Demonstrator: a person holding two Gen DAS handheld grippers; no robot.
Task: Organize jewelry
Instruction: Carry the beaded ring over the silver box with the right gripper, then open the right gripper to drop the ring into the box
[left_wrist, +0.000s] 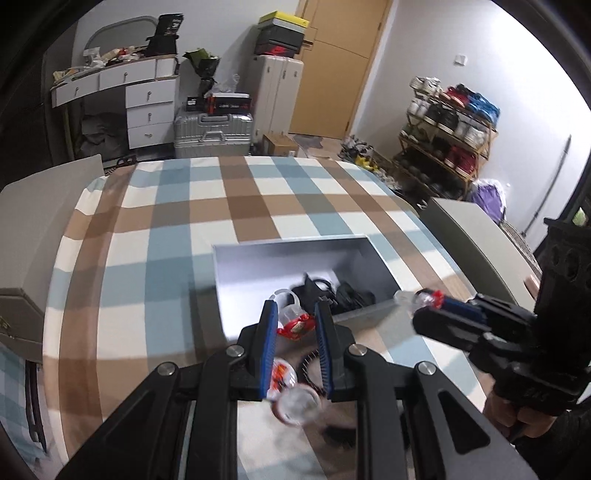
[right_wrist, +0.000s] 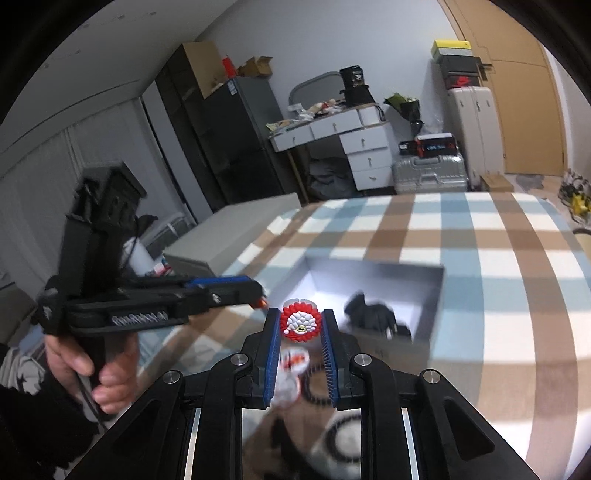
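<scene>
The right hand-held gripper (right_wrist: 299, 328) pinches a red-and-white beaded ring (right_wrist: 300, 322) just before the grey box (right_wrist: 430, 295) on the checked surface (right_wrist: 498, 295). The left hand-held gripper (left_wrist: 295, 321) hovers open, empty. Carry the ring over the box rim, then release low.

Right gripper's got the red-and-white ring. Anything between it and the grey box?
Nothing visible. The ring in the right gripper sits just short of the open-topped grey box; only black items lie inside.
</scene>
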